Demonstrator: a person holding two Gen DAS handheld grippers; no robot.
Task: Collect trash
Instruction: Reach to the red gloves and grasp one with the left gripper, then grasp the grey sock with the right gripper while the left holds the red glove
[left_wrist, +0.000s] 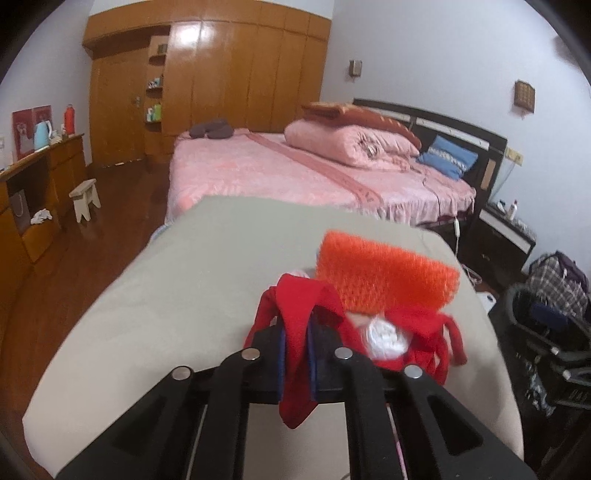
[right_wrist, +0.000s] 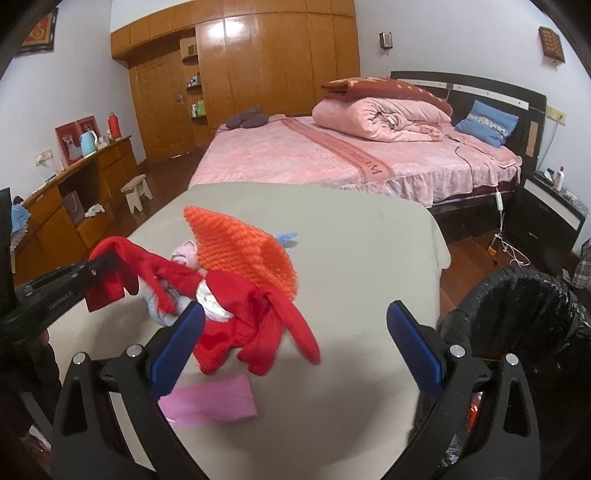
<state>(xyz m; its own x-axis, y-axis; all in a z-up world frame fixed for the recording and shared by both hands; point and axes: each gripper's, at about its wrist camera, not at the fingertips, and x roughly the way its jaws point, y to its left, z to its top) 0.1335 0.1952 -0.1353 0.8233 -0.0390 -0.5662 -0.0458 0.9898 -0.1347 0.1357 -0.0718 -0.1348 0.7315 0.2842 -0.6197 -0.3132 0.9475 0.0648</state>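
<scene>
My left gripper (left_wrist: 295, 347) is shut on a handle of a red plastic bag (left_wrist: 402, 332) and lifts it above the grey-covered table (left_wrist: 184, 295). The bag holds crumpled white paper (left_wrist: 384, 338) and an orange mesh piece (left_wrist: 384, 273). In the right wrist view the left gripper (right_wrist: 103, 264) comes in from the left, holding the red bag (right_wrist: 255, 317) with the orange mesh (right_wrist: 240, 247) sticking out. My right gripper (right_wrist: 295, 325) is open and empty, its left pad just in front of the bag. A pink paper (right_wrist: 210, 402) lies on the table under it.
A black-lined trash bin (right_wrist: 517, 314) stands at the table's right edge, also in the left wrist view (left_wrist: 532, 314). Behind the table are a pink bed (right_wrist: 332, 155), a dark nightstand (right_wrist: 550, 218), a wooden wardrobe (left_wrist: 221, 74) and a desk (left_wrist: 33, 192) with a stool (left_wrist: 85, 197).
</scene>
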